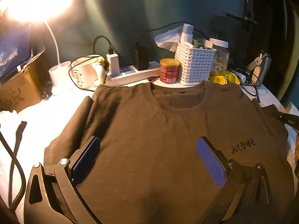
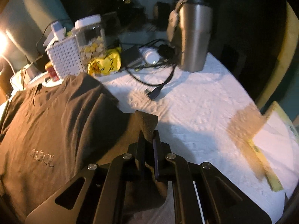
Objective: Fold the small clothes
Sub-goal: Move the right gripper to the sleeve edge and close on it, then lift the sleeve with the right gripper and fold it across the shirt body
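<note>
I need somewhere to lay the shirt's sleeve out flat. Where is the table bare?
Bare white cloth lies right of the T-shirt, between the black cable, steel tumbler and papers. A smaller patch sits left, before the lamp base. The back edge is crowded: basket, can, power strip.

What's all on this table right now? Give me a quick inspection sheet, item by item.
Surface: white textured cloth over the table.
Job's things: brown T-shirt spread flat, front up, collar toward the clutter.
Clutter: white basket, red can, lidded jar, yellow packet, steel tumbler, mug, cardboard box.
Grippers: left gripper open above the shirt; right gripper shut on the shirt's sleeve.
Cables: black cable on the cloth; power strip with chargers.
Surroundings: lit desk lamp, teal wall.
</note>
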The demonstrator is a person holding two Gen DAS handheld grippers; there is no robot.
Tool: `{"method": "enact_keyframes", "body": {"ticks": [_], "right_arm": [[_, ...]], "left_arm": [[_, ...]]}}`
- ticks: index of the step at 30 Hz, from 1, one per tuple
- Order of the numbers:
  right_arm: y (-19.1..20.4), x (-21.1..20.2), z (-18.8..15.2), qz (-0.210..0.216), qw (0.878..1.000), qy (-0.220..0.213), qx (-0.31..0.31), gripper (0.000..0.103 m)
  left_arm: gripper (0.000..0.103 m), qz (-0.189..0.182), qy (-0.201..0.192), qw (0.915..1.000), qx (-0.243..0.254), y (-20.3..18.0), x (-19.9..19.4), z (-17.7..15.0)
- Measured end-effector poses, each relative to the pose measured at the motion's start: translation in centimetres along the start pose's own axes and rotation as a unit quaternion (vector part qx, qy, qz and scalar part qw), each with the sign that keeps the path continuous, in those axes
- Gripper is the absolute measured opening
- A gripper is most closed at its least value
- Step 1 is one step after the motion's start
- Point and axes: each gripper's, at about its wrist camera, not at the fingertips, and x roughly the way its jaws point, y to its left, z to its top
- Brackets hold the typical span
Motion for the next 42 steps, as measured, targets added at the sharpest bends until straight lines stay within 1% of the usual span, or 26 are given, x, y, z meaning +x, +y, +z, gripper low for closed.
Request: {"method": "enact_keyframes", "body": {"ticks": [5,11,21,29,34,42], "right_arm": [[-0.5,-2.8,0.4,-0.012,1.000,-0.026,0.009,0.008],[0.5,-6.0,1.2,-0.010,0.998,-0.056,0.006,0.008],[3.9,-9.6,2.3,-0.005,0.997,-0.083,-0.002,0.008],[7.9,-10.0,2.5,0.003,0.997,-0.075,-0.015,0.008],[10.9,-8.7,2.1,0.008,0.998,-0.055,-0.027,0.008],[14.6,-6.1,1.4,0.014,0.999,-0.018,-0.041,0.008]], "left_arm": [[0.102,-0.002,-0.011,0.9998,0.018,0.2,-0.9,0.0],[0.102,-0.013,-0.023,0.9996,0.000,1.3,-2.0,0.0],[0.102,-0.026,-0.042,0.9983,-0.033,4.8,-3.7,-0.6],[0.102,-0.041,-0.048,0.9972,-0.040,6.9,-4.3,-1.3],[0.102,-0.064,-0.044,0.9957,-0.050,8.2,-4.3,-2.0],[0.102,-0.081,-0.041,0.9946,-0.050,10.1,-4.0,-2.5]]}}
